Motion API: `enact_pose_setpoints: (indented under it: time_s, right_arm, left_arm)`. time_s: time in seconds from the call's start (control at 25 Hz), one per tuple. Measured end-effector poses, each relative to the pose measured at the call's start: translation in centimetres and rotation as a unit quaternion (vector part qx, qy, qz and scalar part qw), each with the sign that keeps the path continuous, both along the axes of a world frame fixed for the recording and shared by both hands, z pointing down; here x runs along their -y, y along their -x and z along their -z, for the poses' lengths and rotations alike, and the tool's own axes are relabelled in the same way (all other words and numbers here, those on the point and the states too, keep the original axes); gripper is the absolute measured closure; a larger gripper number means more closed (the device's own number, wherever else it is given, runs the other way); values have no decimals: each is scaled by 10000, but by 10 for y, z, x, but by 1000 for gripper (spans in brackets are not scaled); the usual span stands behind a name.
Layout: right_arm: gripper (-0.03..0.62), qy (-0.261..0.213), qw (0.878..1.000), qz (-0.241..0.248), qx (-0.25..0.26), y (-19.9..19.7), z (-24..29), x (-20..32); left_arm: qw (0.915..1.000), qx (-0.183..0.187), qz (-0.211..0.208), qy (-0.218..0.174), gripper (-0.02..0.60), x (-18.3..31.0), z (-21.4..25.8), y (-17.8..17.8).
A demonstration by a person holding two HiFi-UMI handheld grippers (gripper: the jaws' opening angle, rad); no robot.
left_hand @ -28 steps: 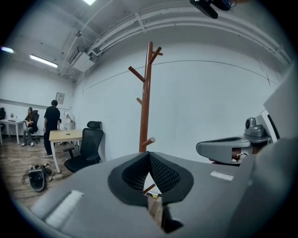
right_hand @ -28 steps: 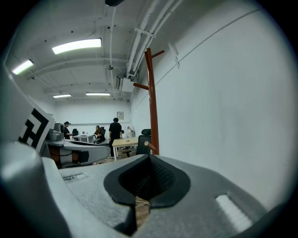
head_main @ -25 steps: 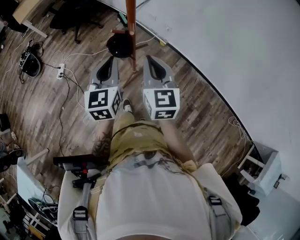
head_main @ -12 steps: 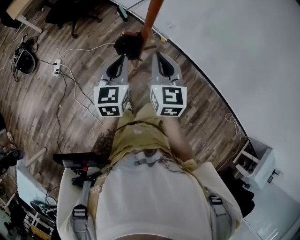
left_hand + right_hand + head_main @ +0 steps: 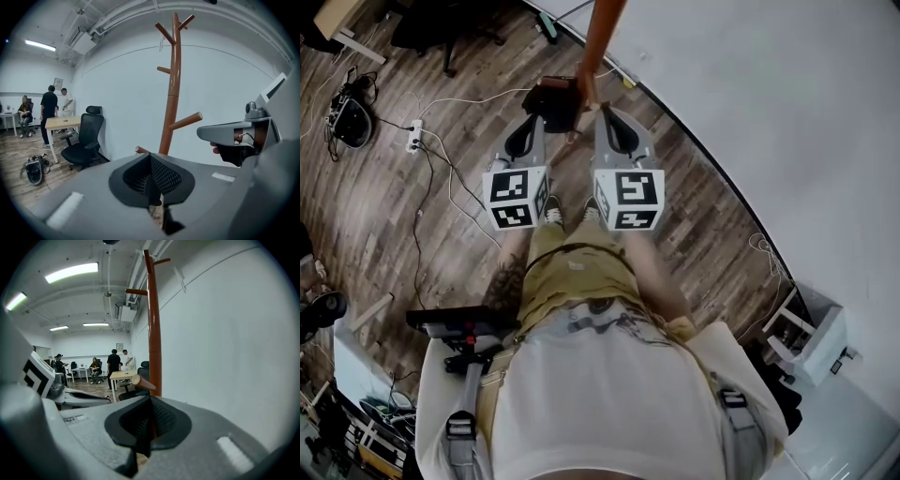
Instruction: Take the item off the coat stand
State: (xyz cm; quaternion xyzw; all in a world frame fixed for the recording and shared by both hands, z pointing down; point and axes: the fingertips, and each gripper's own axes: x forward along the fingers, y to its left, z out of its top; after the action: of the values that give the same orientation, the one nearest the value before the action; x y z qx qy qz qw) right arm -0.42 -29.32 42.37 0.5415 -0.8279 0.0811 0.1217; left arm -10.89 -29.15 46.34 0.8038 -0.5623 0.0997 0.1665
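The brown wooden coat stand (image 5: 173, 84) rises straight ahead by the white wall, its pegs bare in both gripper views. A thin pale wire shape (image 5: 161, 41) hangs by the top pegs, too small to identify. In the head view the pole (image 5: 600, 37) leans over a dark shape (image 5: 553, 98) at its foot; I cannot tell if that is the base or an item. My left gripper (image 5: 536, 120) (image 5: 151, 157) is shut and empty, just left of the pole. My right gripper (image 5: 602, 112) (image 5: 151, 401) is shut and empty, just right of it, a low peg (image 5: 140, 381) right above its tips.
A black office chair (image 5: 86, 140) and a wooden desk (image 5: 61, 123) stand to the left, with people (image 5: 49, 112) behind them. Cables and a power strip (image 5: 412, 136) lie on the wood floor. A white shelf unit (image 5: 811, 337) stands at the right by the wall.
Both grippers have moved forward and lower, closer to the stand's pole. The dark shape now lies just beyond their tips. The jaws stayed shut.
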Motion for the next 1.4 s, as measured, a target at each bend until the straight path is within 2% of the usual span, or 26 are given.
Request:
enact_pose_setpoints:
  time_s: [0.24, 0.48, 0.6, 0.76, 0.96, 1.08, 1.24, 1.4]
  right_arm:
    - [594, 70, 9999, 133, 43, -8, -6, 14]
    - [594, 140, 9998, 166, 25, -14, -15, 25]
    - [594, 151, 9998, 160, 40, -19, -15, 31]
    - [594, 162, 9998, 80, 40, -26, -14, 35]
    - [594, 150, 9999, -23, 32, -33, -11, 40]
    - [594, 147, 9998, -117, 20, -43, -9, 39]
    - [594, 132, 9996, -235, 25, -51, -9, 40]
    - [594, 116, 9995, -298, 49, -58, -9, 39]
  left_arm:
    - [9998, 127, 111, 134, 580, 18, -14, -5]
    - [9982, 500, 138, 284, 578, 36, -47, 3]
    - [9967, 762, 10, 293, 544, 45, -59, 2]
    - [9934, 1031, -199, 452, 446, 52, -77, 6]
    - [9892, 1212, -568, 603, 391, 65, -91, 7]
    - [9851, 1386, -799, 636, 393, 69, -95, 2]
    - [9830, 1519, -795, 660, 554, 71, -98, 4]
    - [9842, 1522, -649, 630, 568, 69, -93, 3]
